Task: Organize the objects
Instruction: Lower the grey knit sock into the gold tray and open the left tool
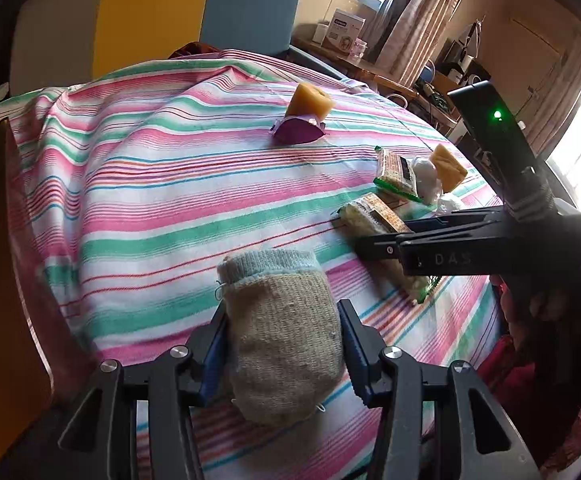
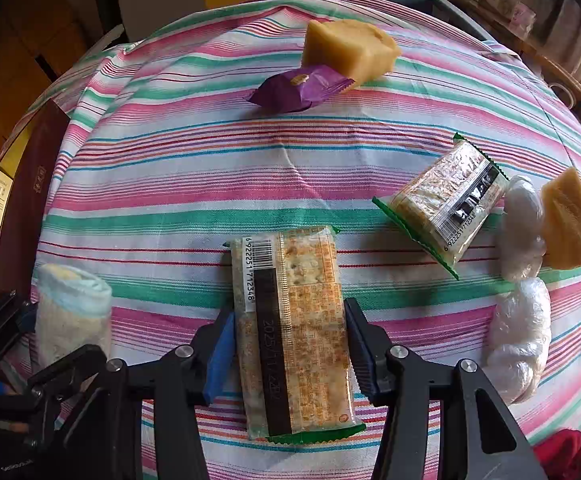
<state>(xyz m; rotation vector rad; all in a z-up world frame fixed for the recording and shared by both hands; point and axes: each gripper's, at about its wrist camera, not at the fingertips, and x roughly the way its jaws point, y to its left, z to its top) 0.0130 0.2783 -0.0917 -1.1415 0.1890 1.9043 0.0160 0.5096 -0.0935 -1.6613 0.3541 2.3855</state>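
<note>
Left wrist view: rolled sock (image 1: pixel 282 340) gripped between pads of left gripper (image 1: pixel 284 350), resting on striped cloth (image 1: pixel 150 184).

Right wrist view: cracker packet (image 2: pixel 290 332) flanked by right gripper (image 2: pixel 290 352); jaws parted, small gaps seen, packet released on cloth.

Beige rolled sock (image 1: pixel 282 340), flat cracker packet (image 2: pixel 294 328)
</note>
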